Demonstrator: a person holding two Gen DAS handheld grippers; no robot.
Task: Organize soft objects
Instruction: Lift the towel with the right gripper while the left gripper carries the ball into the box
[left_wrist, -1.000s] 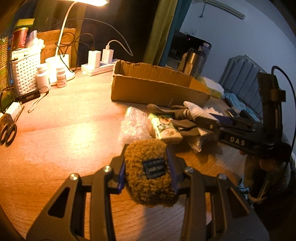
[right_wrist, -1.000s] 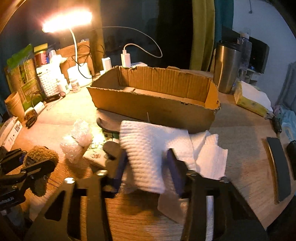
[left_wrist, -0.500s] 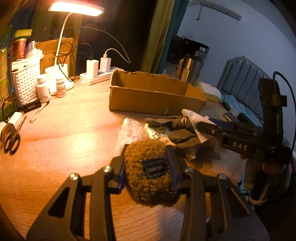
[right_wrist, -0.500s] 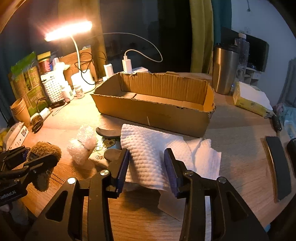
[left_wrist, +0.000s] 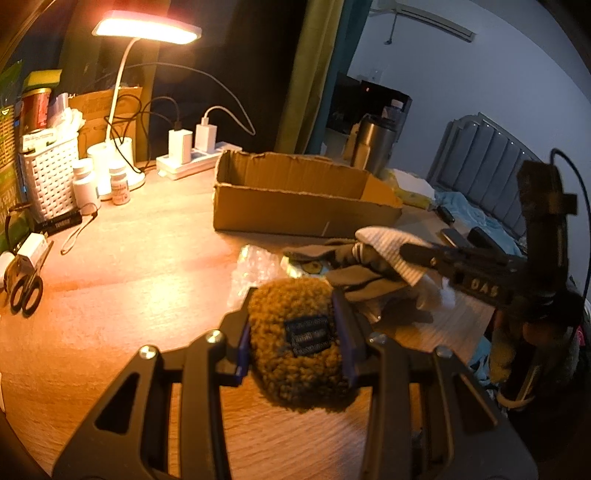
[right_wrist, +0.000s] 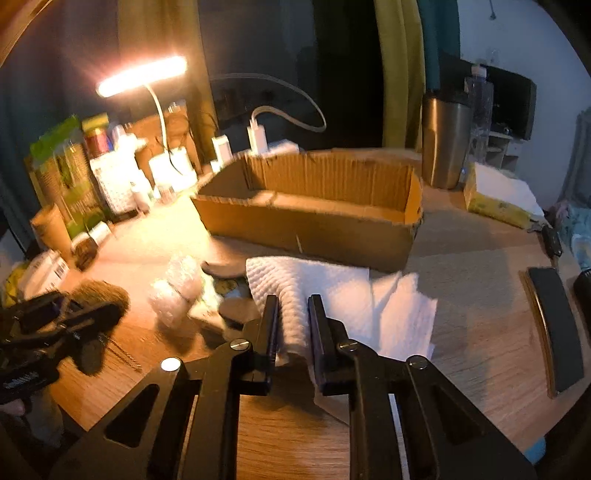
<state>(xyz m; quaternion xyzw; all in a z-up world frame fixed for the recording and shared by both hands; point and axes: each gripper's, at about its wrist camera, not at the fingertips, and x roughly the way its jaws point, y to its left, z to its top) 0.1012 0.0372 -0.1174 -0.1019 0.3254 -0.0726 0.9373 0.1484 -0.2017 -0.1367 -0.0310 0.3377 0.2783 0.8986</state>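
My left gripper (left_wrist: 293, 306) is shut on a brown fuzzy pouch (left_wrist: 295, 362) with a dark label, held just above the wooden table. My right gripper (right_wrist: 293, 301) is shut on a fold of a white textured towel (right_wrist: 332, 288), whose far edge hangs raised in front of the cardboard box (right_wrist: 306, 229). In the left wrist view the right gripper (left_wrist: 406, 249) reaches in from the right with the towel (left_wrist: 384, 240) at its tip, over a grey sock (left_wrist: 354, 273). In the right wrist view the pouch (right_wrist: 99, 291) shows at the left.
Bubble wrap (right_wrist: 177, 284) and a small printed pack (left_wrist: 306, 266) lie by the pile. A lit desk lamp (left_wrist: 147, 31), white basket (left_wrist: 51, 177), bottles, power strip (left_wrist: 188, 162) and scissors (left_wrist: 26, 291) line the left. A steel tumbler (right_wrist: 443, 144) and dark phone (right_wrist: 557, 325) are at the right.
The right gripper's jaws have shut on the white towel, gathering a fold of it and lifting it a little. The left gripper keeps its hold on the brown pouch.
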